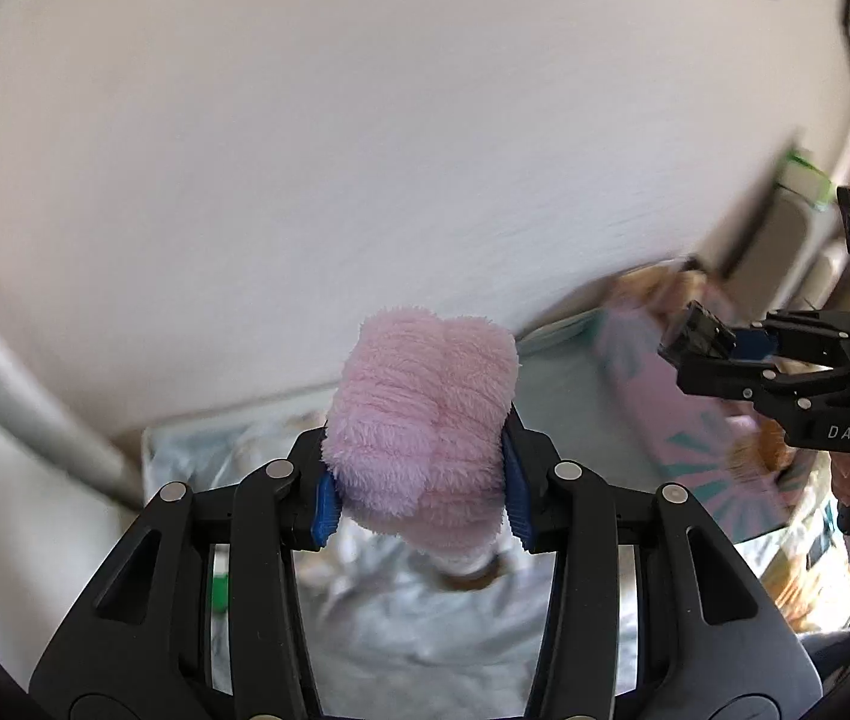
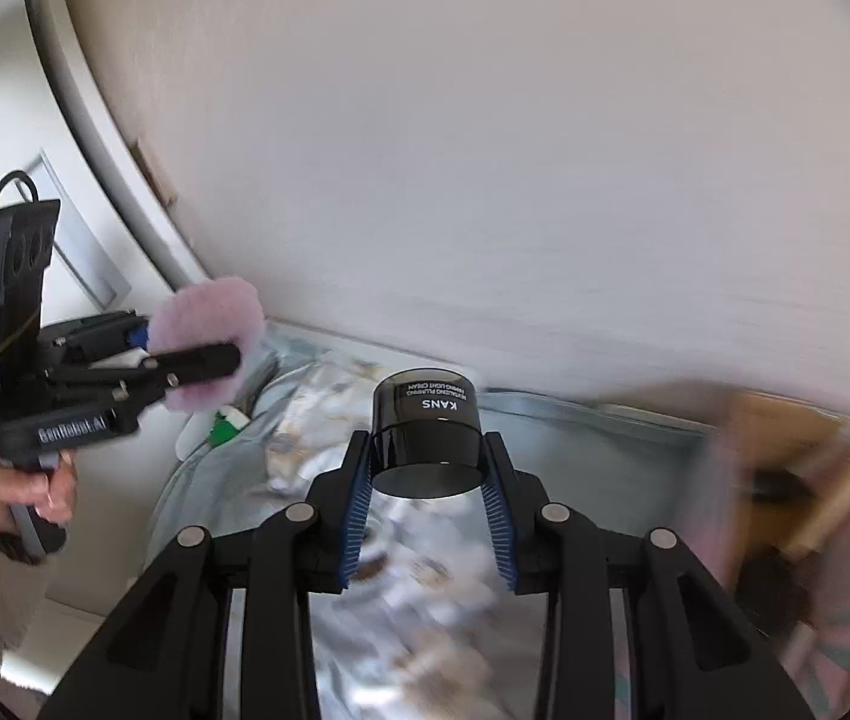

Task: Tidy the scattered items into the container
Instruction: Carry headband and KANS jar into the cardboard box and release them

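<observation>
- The left gripper [image 1: 419, 480] is clamped on a fluffy pink item [image 1: 422, 420], its blue pads [image 1: 324, 507] pressing into the plush from either side. The soft bundle sticks out forward past the fingertips and is carried clear of the bedding [image 1: 425, 630] below.
- In the right wrist view the same left gripper [image 2: 197, 360] shows at the far left, held by a hand [image 2: 35, 492], with the fluffy pink item [image 2: 215, 330] bulging above and below its fingers.
- Between the two tools, on the rumpled bedding [image 2: 317, 396], lie a small white and green object [image 2: 224, 423] and other blurred bits that I cannot identify; these look like items not yet tidied.
- The right gripper [image 2: 428, 480] grips a black jar [image 2: 425, 432] labelled KANS, pads against its round sides; the jar's axis runs forward along the fingers.
- The container [image 2: 785, 480], seemingly a brown box with a patterned side, lies to the right, blurred. In the left wrist view the patterned container [image 1: 695, 420] sits behind the right gripper [image 1: 674, 348].
- The deciding relation, as I judge it: the container lies right of both loads, and the right hand is nearer, so the jar likely goes in first.
</observation>
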Demonstrator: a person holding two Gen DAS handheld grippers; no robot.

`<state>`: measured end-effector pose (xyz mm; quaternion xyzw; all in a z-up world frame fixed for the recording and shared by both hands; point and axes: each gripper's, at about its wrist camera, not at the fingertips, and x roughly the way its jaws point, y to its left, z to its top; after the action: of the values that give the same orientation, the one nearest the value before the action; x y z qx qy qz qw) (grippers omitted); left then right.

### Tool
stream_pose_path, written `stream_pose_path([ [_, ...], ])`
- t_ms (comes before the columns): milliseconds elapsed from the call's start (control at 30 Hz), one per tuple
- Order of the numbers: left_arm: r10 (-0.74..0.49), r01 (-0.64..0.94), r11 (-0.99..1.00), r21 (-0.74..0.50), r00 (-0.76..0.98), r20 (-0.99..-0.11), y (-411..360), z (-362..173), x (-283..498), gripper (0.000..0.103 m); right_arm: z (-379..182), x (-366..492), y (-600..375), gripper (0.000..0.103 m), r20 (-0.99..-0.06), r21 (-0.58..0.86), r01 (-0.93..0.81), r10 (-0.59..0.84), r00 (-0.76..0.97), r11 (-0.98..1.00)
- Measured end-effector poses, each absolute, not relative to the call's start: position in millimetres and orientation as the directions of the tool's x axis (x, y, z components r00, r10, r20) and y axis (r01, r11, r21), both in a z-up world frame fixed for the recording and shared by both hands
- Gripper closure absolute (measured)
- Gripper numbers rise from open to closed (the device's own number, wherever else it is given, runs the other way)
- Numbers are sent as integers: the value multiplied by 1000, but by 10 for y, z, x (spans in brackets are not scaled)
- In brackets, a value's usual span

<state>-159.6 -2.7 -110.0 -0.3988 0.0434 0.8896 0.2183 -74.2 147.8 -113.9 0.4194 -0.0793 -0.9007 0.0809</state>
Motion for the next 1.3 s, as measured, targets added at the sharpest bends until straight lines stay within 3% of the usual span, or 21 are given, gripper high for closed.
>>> stream_pose_path([
  [233,500,-612,-783,-108,-517,-695,1204,-914,-1628,63,-994,203,2279,71,-781,119,-145,-2,-624,-982],
  [333,537,-664,-735,-136,-448,-714,1747,-1039,-1697,63,-1101,506,2617,71,-802,154,-239,20,-597,-959],
  [533,524,-721,-677,-145,-335,-783,2602,-1384,-1726,63,-1305,909,2915,71,-819,219,-338,16,-574,-915],
  [933,457,-735,-668,-121,-277,-845,3124,-1951,-1640,63,-1608,1052,3161,71,-825,260,-409,19,-565,-875],
  [1033,414,-720,-687,-96,-280,-866,3204,-2088,-1662,55,-1648,1010,3207,70,-823,265,-412,18,-568,-872],
  [1167,396,-679,-722,-135,-246,-885,3061,-2204,-1741,22,-1772,930,3255,70,-836,270,-427,10,-549,-863],
  [1233,416,-674,-722,-158,-239,-877,3014,-2206,-1730,21,-1844,912,3275,69,-843,279,-441,2,-538,-853],
  [1300,434,-673,-718,-179,-232,-871,2970,-2175,-1710,17,-1862,923,3289,59,-843,291,-448,-5,-539,-845],
])
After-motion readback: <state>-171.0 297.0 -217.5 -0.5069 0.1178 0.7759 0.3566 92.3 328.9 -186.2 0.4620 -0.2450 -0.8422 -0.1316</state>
